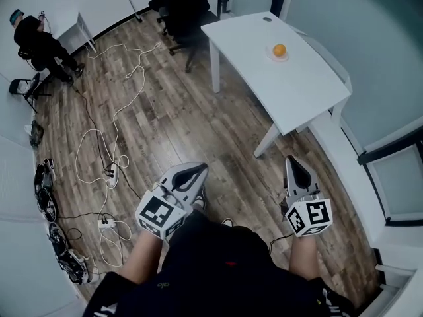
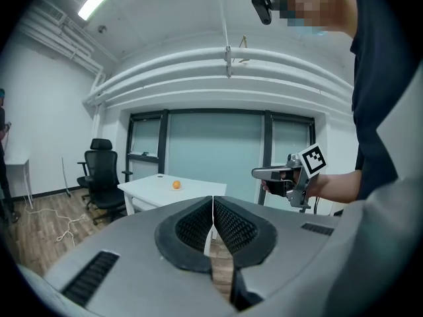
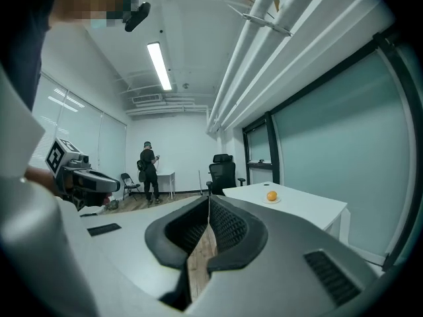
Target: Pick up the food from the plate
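Orange (image 1: 279,49) on a plate (image 1: 270,56) on the white counter (image 1: 264,78), left tool (image 1: 200,169) and right tool (image 1: 291,160) both pressed together, empty, well apart from it

We see a white table (image 1: 297,91) on the wood floor (image 1: 218,131), black office chairs (image 1: 182,12) beside it, white cables (image 1: 116,115) looping across the boards, and a person (image 1: 36,41) (dark-clothed) standing in the far corner.
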Motion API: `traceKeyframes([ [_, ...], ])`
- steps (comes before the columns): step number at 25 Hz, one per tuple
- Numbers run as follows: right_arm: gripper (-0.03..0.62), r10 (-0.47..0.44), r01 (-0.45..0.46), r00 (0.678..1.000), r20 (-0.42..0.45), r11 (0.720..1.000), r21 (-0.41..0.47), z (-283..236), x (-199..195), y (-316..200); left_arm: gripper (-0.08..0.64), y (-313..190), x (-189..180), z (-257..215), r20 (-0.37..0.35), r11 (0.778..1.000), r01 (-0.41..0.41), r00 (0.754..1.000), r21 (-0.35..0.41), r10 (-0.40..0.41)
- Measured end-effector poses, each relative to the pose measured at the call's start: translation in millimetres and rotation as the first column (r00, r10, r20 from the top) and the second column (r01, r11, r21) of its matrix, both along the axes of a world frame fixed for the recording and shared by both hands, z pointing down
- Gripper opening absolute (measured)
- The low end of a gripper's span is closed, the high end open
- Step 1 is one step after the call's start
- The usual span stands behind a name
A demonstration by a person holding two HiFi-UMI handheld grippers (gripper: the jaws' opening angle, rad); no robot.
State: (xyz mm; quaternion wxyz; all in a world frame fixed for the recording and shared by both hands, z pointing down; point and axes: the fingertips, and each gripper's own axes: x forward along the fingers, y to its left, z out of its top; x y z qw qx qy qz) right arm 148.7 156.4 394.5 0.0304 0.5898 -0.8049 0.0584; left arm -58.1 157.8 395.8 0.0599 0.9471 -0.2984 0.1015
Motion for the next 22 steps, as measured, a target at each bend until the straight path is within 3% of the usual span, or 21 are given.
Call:
traceKeyframes([
  [6,0.025,0.034,-0.034,0.999,-0.029,0.999,-0.021,-0.7,-6.7,-60.4,0.023,-70.8,-4.9,0.4,-0.028,0.999,-0.043,0.999,0.009,0.043],
  [15,0.025,0.050,-0.053,0.995,-0.087,0.998,-0.027,-13.4,-66.4,-182.5,0.023,-199.4,-62.9,8.2,-0.066,0.998,-0.051,0.997,-0.028,0.049],
  [22,0.025,0.069,-0.075,0.991,-0.114,0.996,-0.042,-11.6,-109.5,-243.9,0.023,-280.2,-106.3,9.2,-0.064,0.997,-0.065,0.996,-0.028,0.064],
])
